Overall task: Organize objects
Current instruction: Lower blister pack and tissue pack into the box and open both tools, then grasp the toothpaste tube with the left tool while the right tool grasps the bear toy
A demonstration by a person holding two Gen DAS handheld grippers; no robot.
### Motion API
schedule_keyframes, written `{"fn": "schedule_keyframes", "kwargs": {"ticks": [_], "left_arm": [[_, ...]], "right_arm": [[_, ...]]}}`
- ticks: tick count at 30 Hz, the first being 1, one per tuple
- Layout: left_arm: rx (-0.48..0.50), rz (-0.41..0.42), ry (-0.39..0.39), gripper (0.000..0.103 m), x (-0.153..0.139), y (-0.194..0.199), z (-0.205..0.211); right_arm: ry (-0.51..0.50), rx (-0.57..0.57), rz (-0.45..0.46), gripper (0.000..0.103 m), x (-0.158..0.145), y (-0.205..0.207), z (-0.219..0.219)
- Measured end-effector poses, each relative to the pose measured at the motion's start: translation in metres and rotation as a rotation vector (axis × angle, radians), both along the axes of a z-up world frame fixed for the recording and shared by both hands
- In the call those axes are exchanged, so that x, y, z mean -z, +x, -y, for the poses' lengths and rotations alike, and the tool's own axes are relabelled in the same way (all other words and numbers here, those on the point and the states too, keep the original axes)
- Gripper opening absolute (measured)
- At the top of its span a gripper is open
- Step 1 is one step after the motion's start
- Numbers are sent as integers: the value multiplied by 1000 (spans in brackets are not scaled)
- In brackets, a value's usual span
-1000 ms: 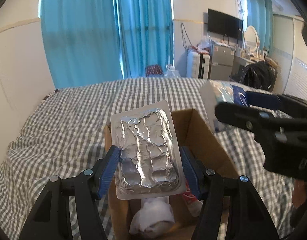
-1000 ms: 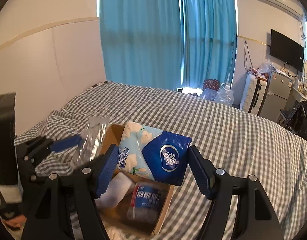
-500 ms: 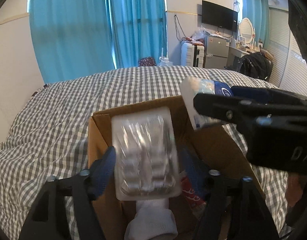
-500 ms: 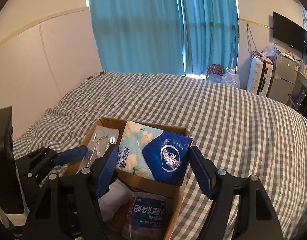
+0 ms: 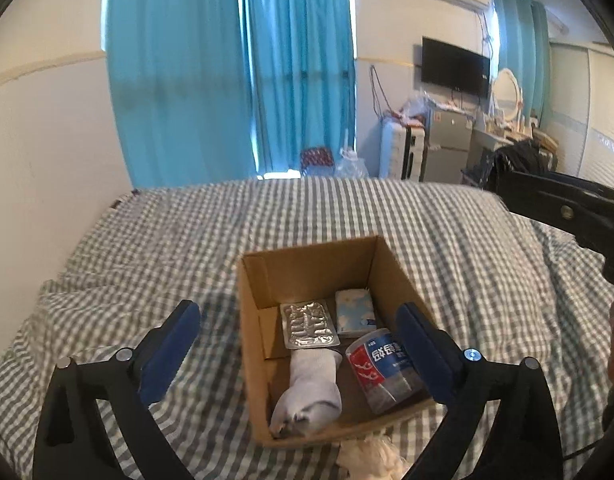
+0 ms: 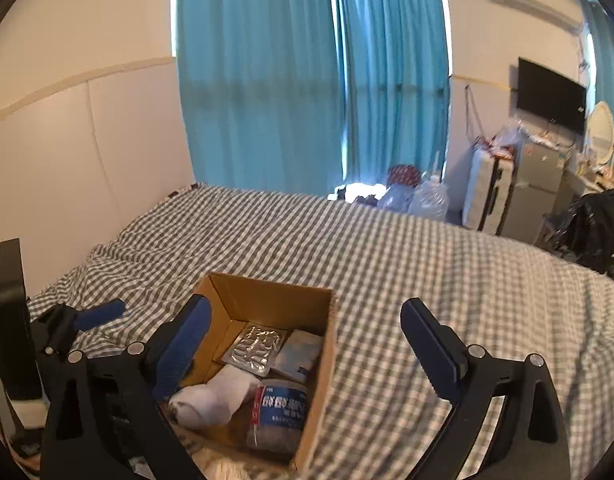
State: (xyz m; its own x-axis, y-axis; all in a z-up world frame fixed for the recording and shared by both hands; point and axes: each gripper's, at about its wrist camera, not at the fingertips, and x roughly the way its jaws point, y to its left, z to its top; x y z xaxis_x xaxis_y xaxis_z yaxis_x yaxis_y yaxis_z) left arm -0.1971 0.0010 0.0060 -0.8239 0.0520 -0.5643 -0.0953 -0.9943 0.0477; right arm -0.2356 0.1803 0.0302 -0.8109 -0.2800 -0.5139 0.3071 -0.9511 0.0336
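An open cardboard box (image 5: 307, 264) sits on the checked bed; it also shows in the right wrist view (image 6: 267, 292). Inside lie a foil blister pack (image 5: 309, 324) (image 6: 255, 346), a blue-and-white tissue pack (image 5: 355, 312) (image 6: 299, 354), a white rolled sock (image 5: 309, 392) (image 6: 211, 396) and a cylindrical container with a red-and-blue label (image 5: 383, 368) (image 6: 281, 412). My left gripper (image 5: 303, 348) is open and empty above the box's near side. My right gripper (image 6: 307, 344) is open and empty over the box's right wall.
The grey checked bedspread (image 5: 187, 248) surrounds the box. A white crumpled cloth (image 5: 371, 460) lies at the box's near edge. Blue curtains (image 5: 235, 68), a wall, and furniture with a TV (image 5: 455, 66) stand beyond the bed.
Both grippers opened: the left let go of the blister pack, the right let go of the tissue pack. Both items now lie in the box, and both grippers drew back.
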Motion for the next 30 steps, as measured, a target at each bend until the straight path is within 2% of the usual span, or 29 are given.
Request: {"fn": "schedule_keyframes", "kwargs": {"ticks": [6,10,13,16,20,25,30], "left_arm": [[-54,-39,-9,103,-22,47,9],[-97,-38,-11,103,-18,78,12],[-130,-18,0,103,-3,97,17],[-159,17,10,103,25,114,21],[-210,68,14,103,71,123,24],[-207,152,-45,103,122,117,20],[-179,175,-113,103,149,112,19]], "right_arm": [[19,25,-60,103,-32,57,-24],[43,8,-71,103,-35,92,-33],[60,-10,-65,103,-27,110,-37],[80,-30,-41,103,-6,126,-38],[100,-46,18,103,42,136,-36],[83,-64,149,103,114,135,-26],[118,-118,257,103,167,133,-2]]}}
